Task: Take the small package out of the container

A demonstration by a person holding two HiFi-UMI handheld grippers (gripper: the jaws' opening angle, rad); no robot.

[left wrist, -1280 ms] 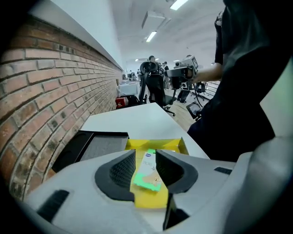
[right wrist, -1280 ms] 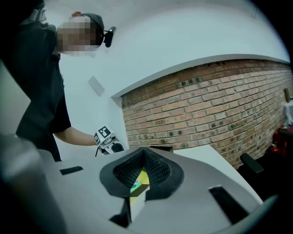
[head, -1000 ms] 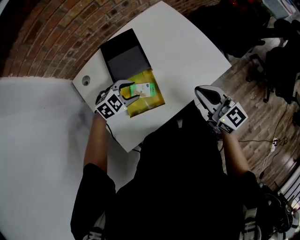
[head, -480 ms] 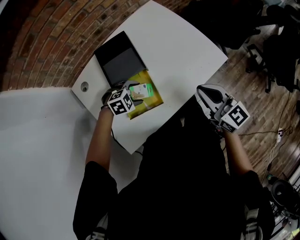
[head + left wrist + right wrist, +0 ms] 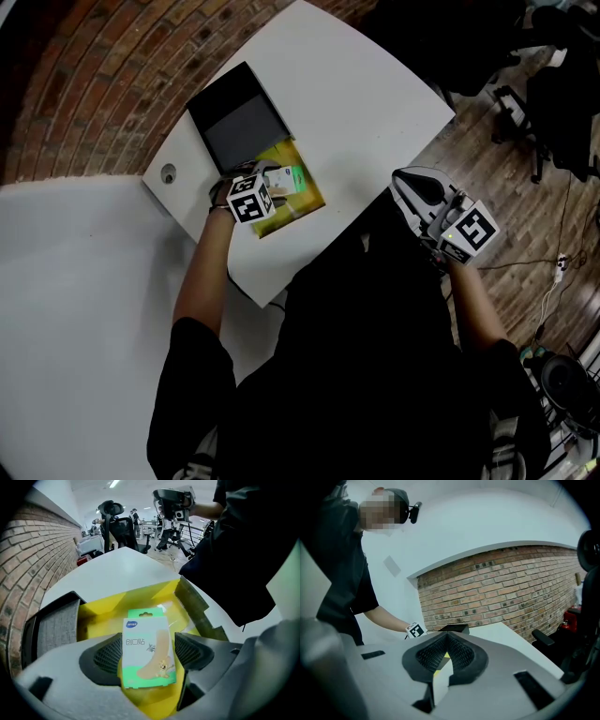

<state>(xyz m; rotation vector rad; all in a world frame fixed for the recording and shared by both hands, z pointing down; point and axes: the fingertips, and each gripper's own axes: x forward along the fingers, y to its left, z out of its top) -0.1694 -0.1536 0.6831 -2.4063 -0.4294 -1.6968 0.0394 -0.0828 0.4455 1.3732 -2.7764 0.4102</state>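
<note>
Head view: we see the L claw [image 5: 267, 183] down in the yellow container [image 5: 307, 201] on the white counter [image 5: 366, 103], right over the small package [image 5: 286, 179]. A black lid [image 5: 241, 127] lies just beside the container, on its far side. The R claw [image 5: 403, 183] hangs by the counter's near edge, well apart from the container.

Left gripper view: the small package sits inside the container, btw the L claw's pads [image 5: 107, 657]. Both pads touch its long edges, so we read the claw as closed on it. Yellow walls stand round it.

Right gripper view: the R claw's jaws are pressed together w/ nothing btw them. Beyond we see a brick wall [image 5: 501, 588] and the L claw's marker cube [image 5: 415, 630].
</note>
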